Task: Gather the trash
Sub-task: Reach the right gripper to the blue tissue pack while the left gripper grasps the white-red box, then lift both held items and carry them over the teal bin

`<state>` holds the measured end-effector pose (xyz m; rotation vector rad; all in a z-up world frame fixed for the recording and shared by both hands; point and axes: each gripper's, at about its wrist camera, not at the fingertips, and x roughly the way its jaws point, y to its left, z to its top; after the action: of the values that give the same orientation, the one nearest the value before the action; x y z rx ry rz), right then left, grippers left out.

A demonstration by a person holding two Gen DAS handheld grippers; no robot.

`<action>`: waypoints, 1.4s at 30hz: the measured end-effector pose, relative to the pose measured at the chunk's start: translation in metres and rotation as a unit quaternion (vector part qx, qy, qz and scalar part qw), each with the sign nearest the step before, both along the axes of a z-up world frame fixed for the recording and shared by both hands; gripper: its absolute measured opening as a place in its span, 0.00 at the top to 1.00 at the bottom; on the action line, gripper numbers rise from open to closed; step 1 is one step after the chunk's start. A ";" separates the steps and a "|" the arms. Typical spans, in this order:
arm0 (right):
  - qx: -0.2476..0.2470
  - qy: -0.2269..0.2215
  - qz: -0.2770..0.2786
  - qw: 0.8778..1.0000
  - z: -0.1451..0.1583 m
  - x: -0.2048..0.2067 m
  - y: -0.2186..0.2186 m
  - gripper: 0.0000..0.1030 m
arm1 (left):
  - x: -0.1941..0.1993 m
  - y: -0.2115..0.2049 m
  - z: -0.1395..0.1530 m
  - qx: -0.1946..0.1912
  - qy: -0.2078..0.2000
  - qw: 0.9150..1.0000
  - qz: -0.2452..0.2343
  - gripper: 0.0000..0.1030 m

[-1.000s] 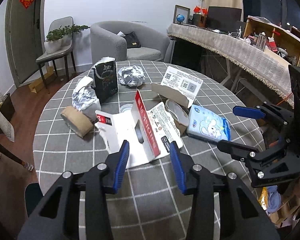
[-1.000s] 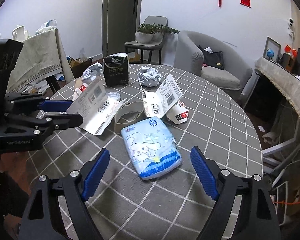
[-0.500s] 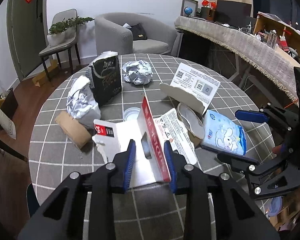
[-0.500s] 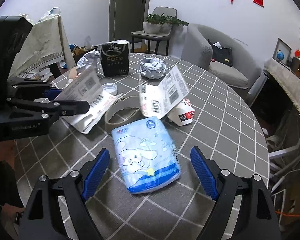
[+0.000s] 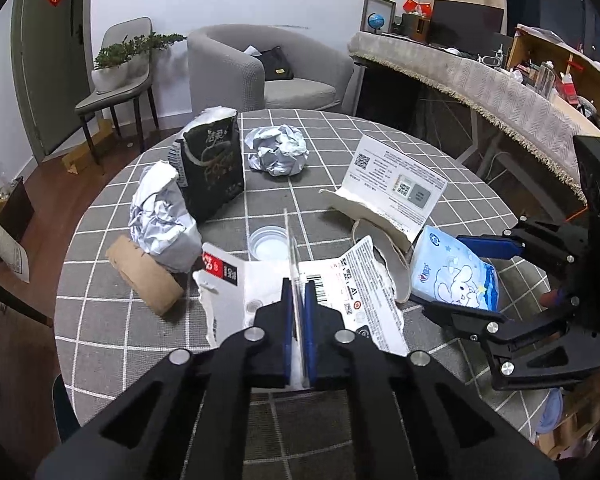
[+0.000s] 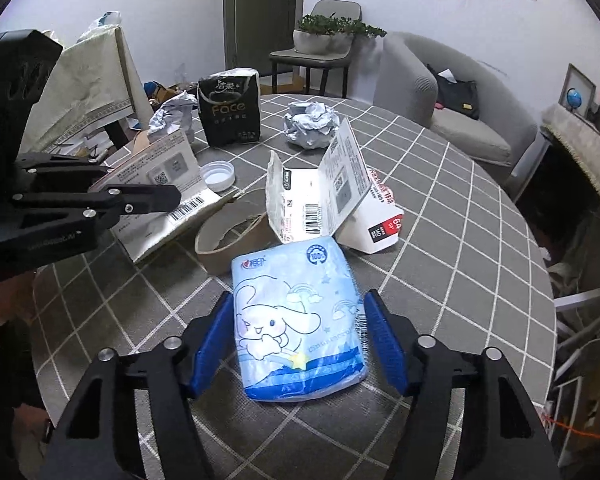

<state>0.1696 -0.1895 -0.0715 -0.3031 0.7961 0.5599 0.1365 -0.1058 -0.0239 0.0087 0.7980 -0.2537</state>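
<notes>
My left gripper (image 5: 296, 300) is shut on the upright flap of a torn white cardboard package (image 5: 352, 292) lying on the round checked table (image 5: 120, 340). The same package shows in the right wrist view (image 6: 168, 188) between the left gripper's fingers (image 6: 140, 196). My right gripper (image 6: 300, 336) is open, its blue pads on either side of a light blue tissue pack with a cartoon rabbit (image 6: 296, 320); contact with the pack is unclear. The pack also shows in the left wrist view (image 5: 456, 280), between the right gripper's fingers (image 5: 488, 246).
On the table: a second torn white box (image 6: 324, 204), a cardboard tape ring (image 6: 228, 240), a plastic lid (image 5: 266, 242), two crumpled paper balls (image 5: 278, 152) (image 5: 162, 216), a black tissue bag (image 5: 212, 168), a brown cardboard roll (image 5: 144, 280). A grey armchair (image 5: 260, 68) stands beyond.
My left gripper moved forward and closed on the package flap. My right gripper moved forward and down so its fingers now straddle the blue tissue pack, narrowing around it.
</notes>
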 end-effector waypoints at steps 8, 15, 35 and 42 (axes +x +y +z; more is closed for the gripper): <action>0.008 0.014 -0.002 1.000 0.001 -0.002 0.001 0.48 | -0.004 0.005 0.002 -0.009 -0.009 1.000 -0.002 0.98; 0.017 -0.003 -0.023 1.000 0.007 -0.012 -0.005 0.49 | -0.017 0.007 0.010 -0.015 -0.032 0.999 -0.008 0.98; 0.084 -0.047 -0.023 0.995 0.036 -0.071 0.062 0.49 | -0.082 0.080 0.028 -0.018 -0.069 0.997 0.033 0.98; 0.095 -0.054 0.005 0.994 0.038 -0.088 0.109 0.49 | -0.098 0.118 0.024 -0.011 -0.066 0.996 0.054 0.98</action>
<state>0.0821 -0.0803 -0.0331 -0.1609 0.6315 0.6188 0.0386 0.0119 0.0000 -0.0378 0.6621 -0.1576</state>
